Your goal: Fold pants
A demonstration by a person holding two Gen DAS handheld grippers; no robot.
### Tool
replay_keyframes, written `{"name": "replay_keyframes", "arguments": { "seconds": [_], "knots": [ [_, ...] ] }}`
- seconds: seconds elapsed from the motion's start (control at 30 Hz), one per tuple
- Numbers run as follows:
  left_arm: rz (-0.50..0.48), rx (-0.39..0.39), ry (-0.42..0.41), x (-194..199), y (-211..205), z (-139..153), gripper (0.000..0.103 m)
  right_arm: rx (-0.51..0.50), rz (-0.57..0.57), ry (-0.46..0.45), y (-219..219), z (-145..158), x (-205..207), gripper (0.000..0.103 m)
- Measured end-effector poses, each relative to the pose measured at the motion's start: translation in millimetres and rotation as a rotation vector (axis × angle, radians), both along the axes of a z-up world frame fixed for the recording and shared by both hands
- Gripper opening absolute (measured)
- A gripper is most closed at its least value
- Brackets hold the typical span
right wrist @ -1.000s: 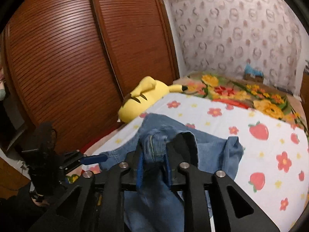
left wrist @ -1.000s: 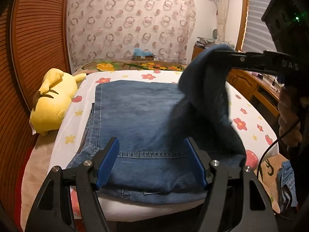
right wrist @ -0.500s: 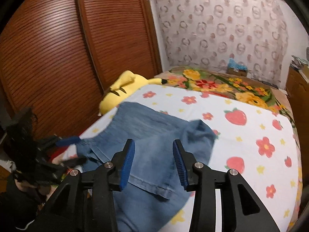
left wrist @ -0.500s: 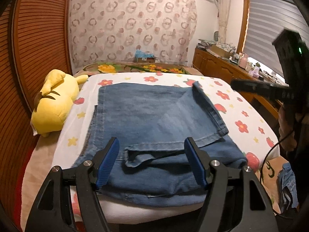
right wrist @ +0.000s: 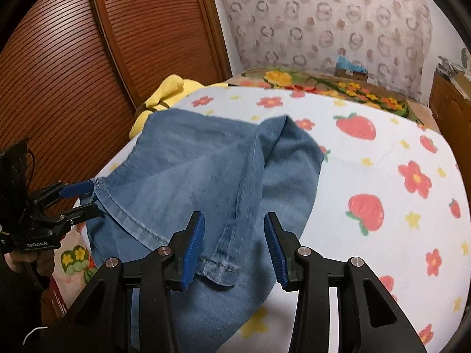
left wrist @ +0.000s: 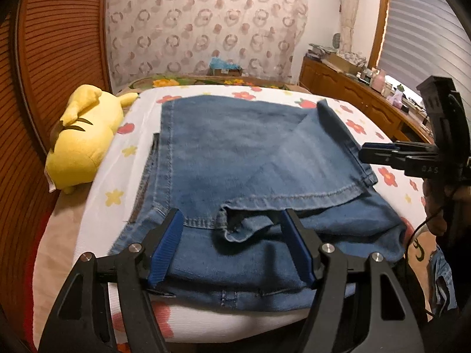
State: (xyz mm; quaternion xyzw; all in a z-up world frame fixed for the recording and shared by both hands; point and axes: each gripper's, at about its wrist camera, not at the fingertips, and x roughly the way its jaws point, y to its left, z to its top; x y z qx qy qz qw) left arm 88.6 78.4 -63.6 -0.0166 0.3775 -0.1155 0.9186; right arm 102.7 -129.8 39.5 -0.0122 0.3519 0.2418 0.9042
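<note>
Blue denim pants (left wrist: 235,158) lie folded on the flowered bed sheet (left wrist: 126,153), the leg ends laid back over the waist part, with one corner skewed. My left gripper (left wrist: 232,244) is open and empty, hovering over the near edge of the pants. My right gripper (right wrist: 234,247) is open and empty just above the hem of the folded leg (right wrist: 217,267); the pants (right wrist: 206,170) spread out beyond it. Each gripper also shows from the other's view, the right one (left wrist: 382,151) and the left one (right wrist: 73,194).
A yellow plush toy (left wrist: 82,135) lies at the bed's left edge beside the brown slatted wardrobe door (right wrist: 88,58). A wooden dresser (left wrist: 353,100) with clutter stands along the right wall. More denim (left wrist: 441,279) lies on the floor at the right.
The right gripper carried the leg ends over the pants, opened and let them drop, then drew back. The left gripper stayed open and nearly still.
</note>
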Motion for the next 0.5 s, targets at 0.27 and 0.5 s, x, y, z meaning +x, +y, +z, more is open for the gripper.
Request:
{"name": "replay_keyframes", "arguments": {
  "seconds": [0.27, 0.5],
  "knots": [
    [-0.061, 0.061, 0.034, 19.8, -14.6, -11.4, 0.051, -0.017, -0.003, 0.049, 5.9, -9.4, 11.9, 0.044],
    [-0.077, 0.067, 0.04, 25.5, -18.4, -13.6, 0.051, 0.004, 0.042, 0.079, 7.8, -10.9, 20.4, 0.008]
  ]
}}
